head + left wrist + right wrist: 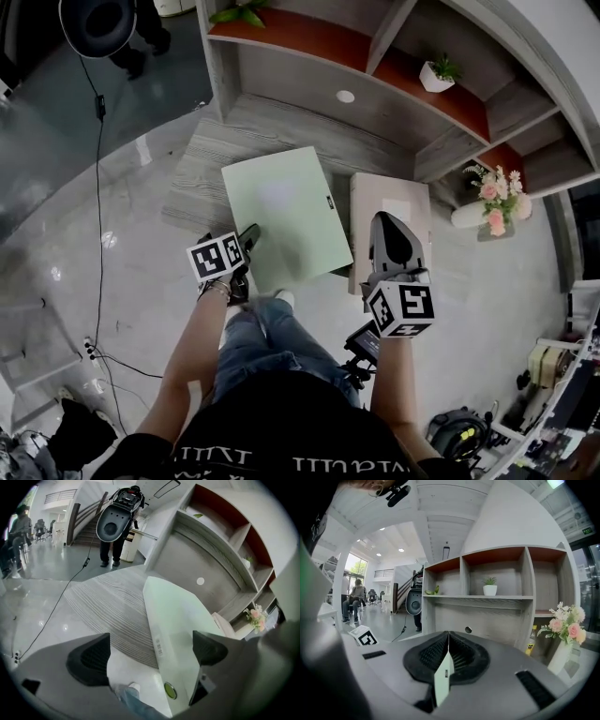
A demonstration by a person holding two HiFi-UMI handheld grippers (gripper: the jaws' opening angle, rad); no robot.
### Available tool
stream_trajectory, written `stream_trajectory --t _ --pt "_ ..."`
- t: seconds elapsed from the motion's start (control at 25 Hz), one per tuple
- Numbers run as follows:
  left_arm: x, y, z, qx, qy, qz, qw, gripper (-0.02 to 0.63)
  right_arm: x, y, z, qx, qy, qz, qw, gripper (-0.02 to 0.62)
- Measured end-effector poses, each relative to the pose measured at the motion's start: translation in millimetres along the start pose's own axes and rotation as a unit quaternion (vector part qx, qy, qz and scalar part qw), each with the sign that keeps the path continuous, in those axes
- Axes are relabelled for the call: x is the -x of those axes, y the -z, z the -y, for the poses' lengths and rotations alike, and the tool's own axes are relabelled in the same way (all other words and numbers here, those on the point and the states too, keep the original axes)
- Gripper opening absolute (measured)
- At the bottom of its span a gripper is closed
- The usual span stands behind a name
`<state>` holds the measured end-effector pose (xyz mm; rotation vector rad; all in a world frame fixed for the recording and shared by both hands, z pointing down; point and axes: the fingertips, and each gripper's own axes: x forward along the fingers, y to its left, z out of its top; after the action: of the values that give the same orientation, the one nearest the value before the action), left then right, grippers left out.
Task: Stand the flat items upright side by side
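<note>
A pale green flat case (286, 211) with a round snap button (169, 690) hangs tilted over the low wooden platform (202, 183). My left gripper (246, 240) stands open at the case's near left corner. In the left gripper view, the case (180, 616) runs between the jaws (150, 656), close against the right pad (210, 649) and far from the left one. My right gripper (389, 227) is shut on a beige flat item (366, 202). The right gripper view shows that item (443, 677) edge-on, pinched between the pads (448, 641).
A grey shelf unit (375, 103) with red-brown boards stands ahead, holding a small potted plant (439, 73) and a vase of pink flowers (495, 202). A studio light (97, 23) with its cable stands at the left. My legs and shoe (281, 300) are below the case.
</note>
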<state>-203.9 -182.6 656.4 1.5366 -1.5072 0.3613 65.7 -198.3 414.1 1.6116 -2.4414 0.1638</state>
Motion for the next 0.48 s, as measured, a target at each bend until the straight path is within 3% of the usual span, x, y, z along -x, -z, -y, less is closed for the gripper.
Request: stream_trajectory --t 0.32,0.48 --pt "15 16 -19 0.007 0.033 -0.019 0.9993 0.549 17 3 -36 -0.003 0.015 0.000 1.000 0.017" --pt "20 28 -26 0.023 0.070 -0.027 0.9969 0.549 25 4 -48 -0.002 0.024 -0.002 1.000 0.017"
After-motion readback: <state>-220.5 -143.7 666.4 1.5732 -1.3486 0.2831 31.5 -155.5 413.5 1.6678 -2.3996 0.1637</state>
